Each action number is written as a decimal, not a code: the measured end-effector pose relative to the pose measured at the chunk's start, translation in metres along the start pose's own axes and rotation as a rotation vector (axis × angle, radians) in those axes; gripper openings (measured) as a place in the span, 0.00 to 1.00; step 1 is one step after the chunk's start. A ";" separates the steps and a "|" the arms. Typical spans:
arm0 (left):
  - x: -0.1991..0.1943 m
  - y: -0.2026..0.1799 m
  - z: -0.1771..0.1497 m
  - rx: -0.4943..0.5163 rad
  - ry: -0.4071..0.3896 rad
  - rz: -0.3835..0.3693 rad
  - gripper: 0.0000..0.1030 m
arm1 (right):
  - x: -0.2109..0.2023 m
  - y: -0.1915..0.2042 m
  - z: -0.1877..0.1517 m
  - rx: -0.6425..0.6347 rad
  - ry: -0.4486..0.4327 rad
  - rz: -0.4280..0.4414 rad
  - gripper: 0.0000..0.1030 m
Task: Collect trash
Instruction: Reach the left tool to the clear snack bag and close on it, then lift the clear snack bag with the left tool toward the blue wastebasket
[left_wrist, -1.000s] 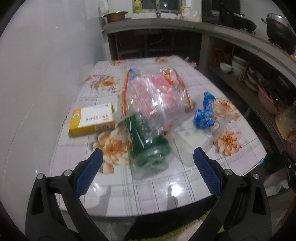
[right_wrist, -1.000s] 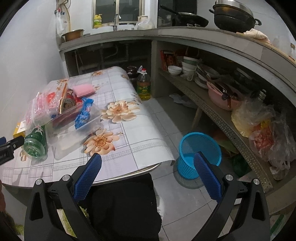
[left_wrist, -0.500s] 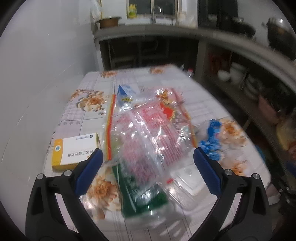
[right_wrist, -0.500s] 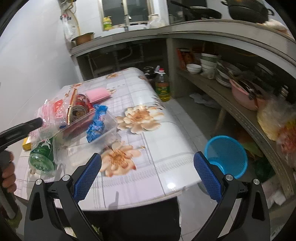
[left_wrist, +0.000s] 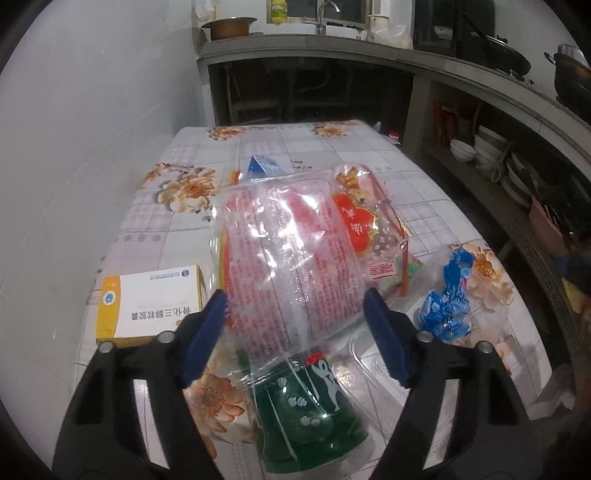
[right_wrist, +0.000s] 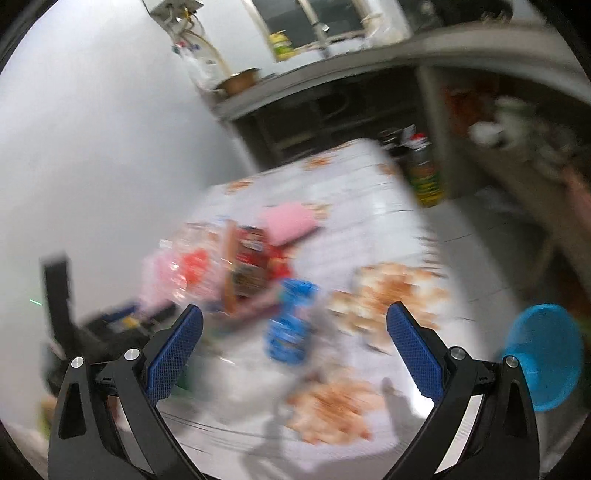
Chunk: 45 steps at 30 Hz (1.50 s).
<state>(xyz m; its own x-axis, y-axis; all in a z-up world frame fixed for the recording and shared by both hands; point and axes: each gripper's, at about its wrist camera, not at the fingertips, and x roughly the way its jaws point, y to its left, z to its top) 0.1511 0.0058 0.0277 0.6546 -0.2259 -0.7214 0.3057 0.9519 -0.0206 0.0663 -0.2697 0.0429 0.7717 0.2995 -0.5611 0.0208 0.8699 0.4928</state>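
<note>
Trash bag (left_wrist: 291, 266) now sits between my left claw (left_wrist: 295, 321) fingers, which narrowed from wide but aren't gripping yet. Right claw (right_wrist: 295, 354) swung in, wide open, empty; grab comes next.

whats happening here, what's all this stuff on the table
A person with a gripper in each hand is clearing trash off a floral table. The left gripper is open, its fingers on either side of a clear plastic bag with red print lying over a green bottle, not yet gripped. The right gripper is open and holds nothing; its view is blurred. A blue basket stands on the floor.
</note>
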 end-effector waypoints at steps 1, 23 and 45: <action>0.000 0.004 -0.001 -0.011 0.003 -0.019 0.55 | 0.006 -0.001 0.006 0.020 0.021 0.043 0.94; -0.010 0.019 -0.007 -0.042 -0.039 -0.189 0.18 | 0.185 -0.009 0.073 0.316 0.418 0.319 0.70; -0.039 0.025 0.003 -0.033 -0.166 -0.202 0.09 | 0.147 0.008 0.080 0.233 0.336 0.403 0.06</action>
<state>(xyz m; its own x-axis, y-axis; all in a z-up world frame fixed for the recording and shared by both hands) 0.1352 0.0380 0.0571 0.6877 -0.4402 -0.5773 0.4205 0.8898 -0.1776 0.2307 -0.2495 0.0176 0.5044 0.7309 -0.4598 -0.0645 0.5629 0.8240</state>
